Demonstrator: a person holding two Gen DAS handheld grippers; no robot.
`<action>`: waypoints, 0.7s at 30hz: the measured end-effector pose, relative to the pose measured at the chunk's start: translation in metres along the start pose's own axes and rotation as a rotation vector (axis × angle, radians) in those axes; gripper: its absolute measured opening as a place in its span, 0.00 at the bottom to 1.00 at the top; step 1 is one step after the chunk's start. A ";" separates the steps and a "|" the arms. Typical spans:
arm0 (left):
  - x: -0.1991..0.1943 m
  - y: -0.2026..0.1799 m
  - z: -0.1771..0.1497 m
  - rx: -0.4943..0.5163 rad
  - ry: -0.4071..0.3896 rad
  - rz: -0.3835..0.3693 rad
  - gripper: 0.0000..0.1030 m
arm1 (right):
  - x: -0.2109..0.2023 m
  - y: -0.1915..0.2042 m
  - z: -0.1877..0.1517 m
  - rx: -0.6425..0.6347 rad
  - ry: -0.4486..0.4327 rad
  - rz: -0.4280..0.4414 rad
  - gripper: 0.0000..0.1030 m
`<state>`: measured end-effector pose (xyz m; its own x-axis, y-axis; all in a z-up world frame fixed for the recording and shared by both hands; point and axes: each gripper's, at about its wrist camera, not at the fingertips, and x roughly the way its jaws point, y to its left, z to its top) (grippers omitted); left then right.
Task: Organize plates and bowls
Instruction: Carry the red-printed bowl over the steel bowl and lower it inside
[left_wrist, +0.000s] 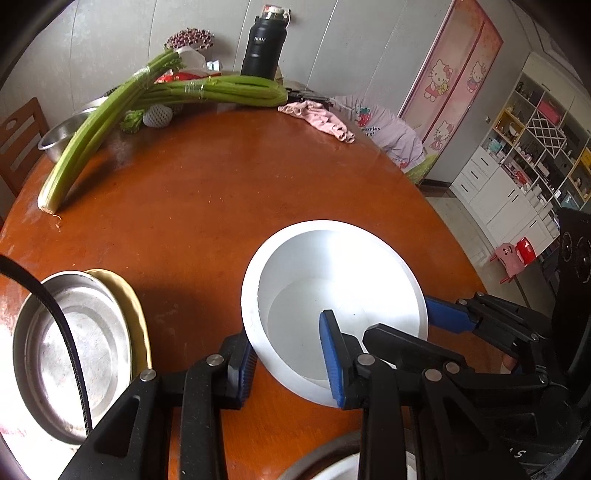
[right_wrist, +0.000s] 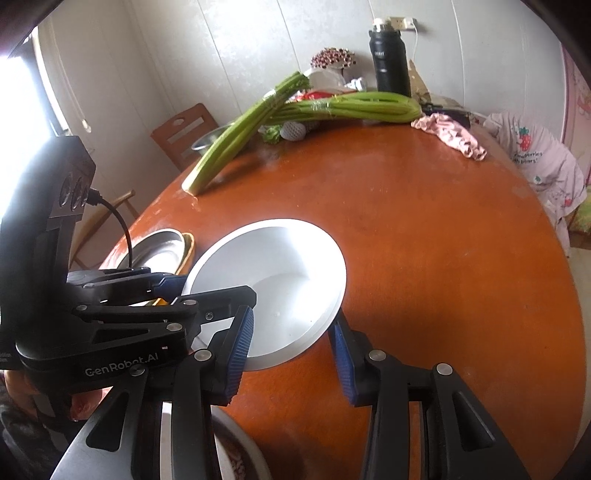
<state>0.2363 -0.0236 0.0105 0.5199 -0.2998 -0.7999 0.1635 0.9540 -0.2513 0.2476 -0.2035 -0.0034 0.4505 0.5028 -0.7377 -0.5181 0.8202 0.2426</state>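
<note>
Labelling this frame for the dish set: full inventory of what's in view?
white bowl: 1, white, near middle of table, wall pinched by both grippers
steel plate: 1, silver, left edge, on a yellow plate
dish below grippers: 1, mostly cut off
steel basin: 1, silver, far left behind celery
celery: 2 bundles, green, far side
flask: 1, black, by wall
pink cloth: 1, far right
table: 1, orange-brown
left gripper: shut on bowl wall
right gripper: shut on bowl wall
</note>
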 end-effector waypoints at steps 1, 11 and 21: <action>-0.004 -0.001 -0.001 -0.001 -0.006 -0.003 0.31 | -0.003 0.001 -0.001 -0.001 -0.004 -0.002 0.43; -0.036 -0.015 -0.014 0.010 -0.055 0.001 0.31 | -0.037 0.018 -0.009 -0.022 -0.054 -0.008 0.43; -0.066 -0.027 -0.028 0.027 -0.104 0.011 0.31 | -0.067 0.034 -0.020 -0.046 -0.103 -0.006 0.43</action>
<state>0.1740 -0.0300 0.0549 0.6054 -0.2896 -0.7414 0.1797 0.9572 -0.2271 0.1849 -0.2147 0.0414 0.5247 0.5249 -0.6702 -0.5469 0.8112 0.2072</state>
